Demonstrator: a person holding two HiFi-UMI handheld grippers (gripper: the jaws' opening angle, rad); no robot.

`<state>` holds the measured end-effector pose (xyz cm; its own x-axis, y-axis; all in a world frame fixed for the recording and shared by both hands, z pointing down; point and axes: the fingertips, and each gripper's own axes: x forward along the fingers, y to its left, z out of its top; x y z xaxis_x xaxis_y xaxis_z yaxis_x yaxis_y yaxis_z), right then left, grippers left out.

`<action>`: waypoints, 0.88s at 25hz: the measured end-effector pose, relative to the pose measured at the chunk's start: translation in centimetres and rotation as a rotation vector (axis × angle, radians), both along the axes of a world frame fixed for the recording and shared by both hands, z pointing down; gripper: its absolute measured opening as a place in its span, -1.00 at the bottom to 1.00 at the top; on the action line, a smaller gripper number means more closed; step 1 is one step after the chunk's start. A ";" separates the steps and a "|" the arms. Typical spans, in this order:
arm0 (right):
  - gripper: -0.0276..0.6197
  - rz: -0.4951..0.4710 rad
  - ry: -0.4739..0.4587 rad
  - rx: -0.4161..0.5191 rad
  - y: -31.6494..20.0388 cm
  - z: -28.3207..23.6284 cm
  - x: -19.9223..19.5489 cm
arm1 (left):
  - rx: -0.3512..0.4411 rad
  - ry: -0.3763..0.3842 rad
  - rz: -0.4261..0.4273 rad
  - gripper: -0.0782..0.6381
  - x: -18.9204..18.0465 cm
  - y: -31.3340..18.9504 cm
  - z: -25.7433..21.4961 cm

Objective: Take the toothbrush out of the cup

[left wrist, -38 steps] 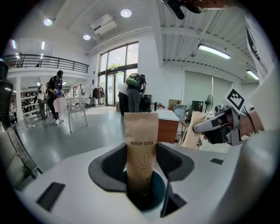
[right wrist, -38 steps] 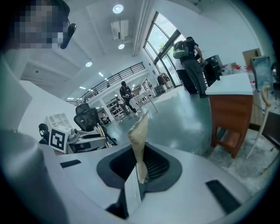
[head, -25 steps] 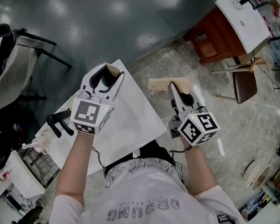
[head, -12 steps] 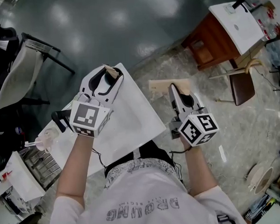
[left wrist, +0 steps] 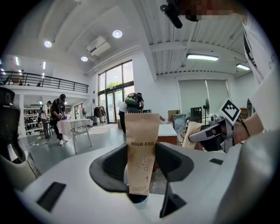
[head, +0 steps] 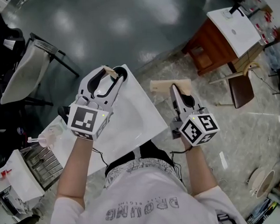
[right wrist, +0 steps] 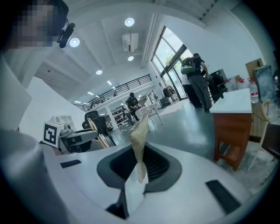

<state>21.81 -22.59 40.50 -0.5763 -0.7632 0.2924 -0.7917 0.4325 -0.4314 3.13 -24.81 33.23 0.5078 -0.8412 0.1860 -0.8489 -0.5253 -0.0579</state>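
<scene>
Toothbrush packet [left wrist: 142,148]: kraft paper sleeve, print reads HIGH-END, w/ TOOTH BRUSH near the bottom.

Location: btwn the jaws of L gripper [head: 112,77], upright, lower end down in the throat, top well above the jaw tips. It is in no cup. It is held in the air over the far end of the white table [head: 131,126], approx. 11 o'clock from centre in head view.

L jaws: wide, one pad on each long edge of the packet, i.e. gripped across its width.

R gripper [right wrist: 140,165]: jaws narrow, pinched on the flat faces of a second kraft paper piece [right wrist: 139,127], seen edge-on. Head view puts it at 2 o'clock, off the table, over the floor. Can't tell if anything is inside.

Clear cup [head: 51,133]: at 9 o'clock, on the table's left end, thin white stick poking out toward 9. Too small to ID.

Handling (judgement):
- Light.
- Paper is thin, so likely to crease or buckle if squeezed edge to edge.
- Brush inside prob. stiff and narrow, so the sleeve is mostly hollow at its sides.
- Matte paper, fair friction, not slippery.
- Not fragile, but the sleeve could tear.
- Best hold: pinch the flat faces over the handle, low to mid. Present edge grip OK w/ light force only.
</scene>
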 end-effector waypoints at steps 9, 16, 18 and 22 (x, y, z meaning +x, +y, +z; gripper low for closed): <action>-0.78 -0.022 0.005 0.034 2.0 -1.6 -1.3 | 0.063 0.003 -0.029 -0.17 -2.1 3.2 -4.0; -0.78 -0.049 0.011 0.054 3.4 -3.0 -3.5 | 0.084 0.009 -0.061 -0.18 -4.9 5.8 -5.4; -0.78 -0.059 0.011 0.060 3.7 -3.4 -4.4 | 0.090 0.012 -0.068 -0.18 -5.7 6.4 -5.8; -0.78 -0.082 0.013 0.073 4.3 -4.0 -6.2 | 0.095 0.022 -0.084 -0.18 -7.2 7.6 -6.2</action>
